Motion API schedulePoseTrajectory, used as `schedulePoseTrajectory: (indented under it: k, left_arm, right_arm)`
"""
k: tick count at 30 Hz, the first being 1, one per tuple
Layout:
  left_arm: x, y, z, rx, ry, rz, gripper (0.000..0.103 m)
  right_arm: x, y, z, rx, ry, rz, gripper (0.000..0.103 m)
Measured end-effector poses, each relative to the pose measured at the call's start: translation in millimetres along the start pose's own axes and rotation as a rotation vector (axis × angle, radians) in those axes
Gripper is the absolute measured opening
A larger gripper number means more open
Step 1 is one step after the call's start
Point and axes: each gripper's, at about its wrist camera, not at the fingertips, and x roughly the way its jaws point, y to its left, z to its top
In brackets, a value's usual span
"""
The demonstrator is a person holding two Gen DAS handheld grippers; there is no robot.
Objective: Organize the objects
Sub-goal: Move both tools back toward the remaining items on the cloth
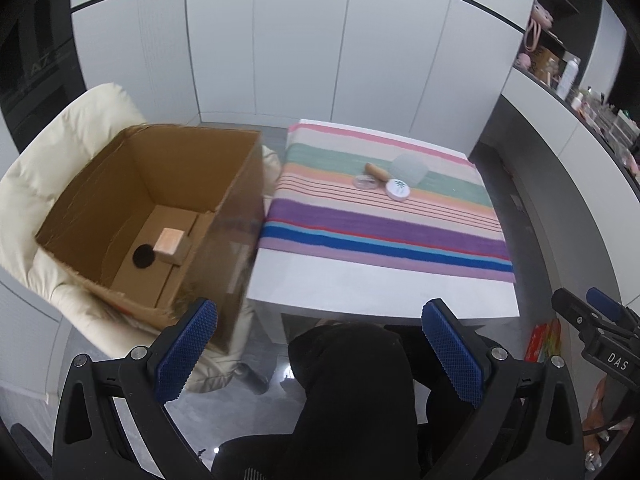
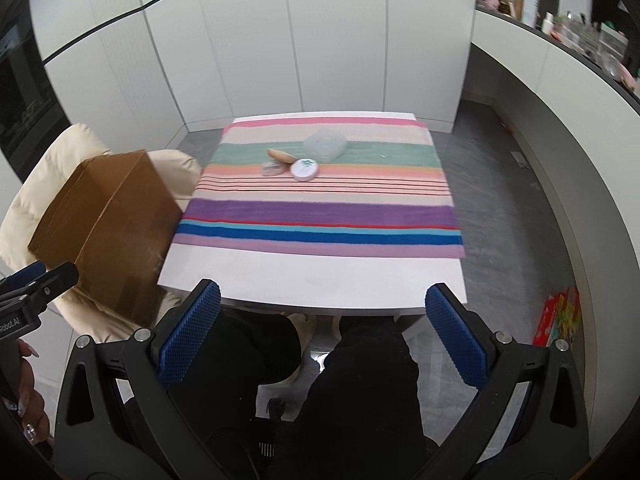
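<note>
A small group of objects lies on the striped cloth [image 1: 384, 220] of the white table [image 1: 360, 288]: a round white tin [image 1: 397, 190], a clear round jar [image 1: 363, 181], a wooden stick-like piece [image 1: 376, 171] and a clear plastic box [image 1: 409, 169]. They also show in the right wrist view: tin [image 2: 305, 169], jar [image 2: 273, 169], wooden piece [image 2: 282, 155], plastic box [image 2: 325, 145]. An open cardboard box [image 1: 160, 208] stands left of the table and holds a small pale block [image 1: 171, 241]. My left gripper [image 1: 318, 354] and right gripper [image 2: 322, 338] are open and empty, held before the table's near edge.
The cardboard box [image 2: 108, 224] rests on a cream cushioned chair [image 1: 52, 184]. The person's dark-clothed legs [image 1: 352, 392] are below the grippers. A colourful package [image 2: 560, 316] lies on the grey floor at right. A shelf with bottles [image 2: 560, 20] runs along the right wall.
</note>
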Motion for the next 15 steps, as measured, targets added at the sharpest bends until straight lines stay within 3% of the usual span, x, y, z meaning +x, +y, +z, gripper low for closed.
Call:
schedulePoseTrajectory:
  k: [15]
  left_arm:
    - [29.5, -27.4, 31.0, 0.014, 0.001, -0.021, 0.103]
  right_arm:
    - [18.1, -21.0, 15.4, 0.024, 0.001, -0.030, 0.103]
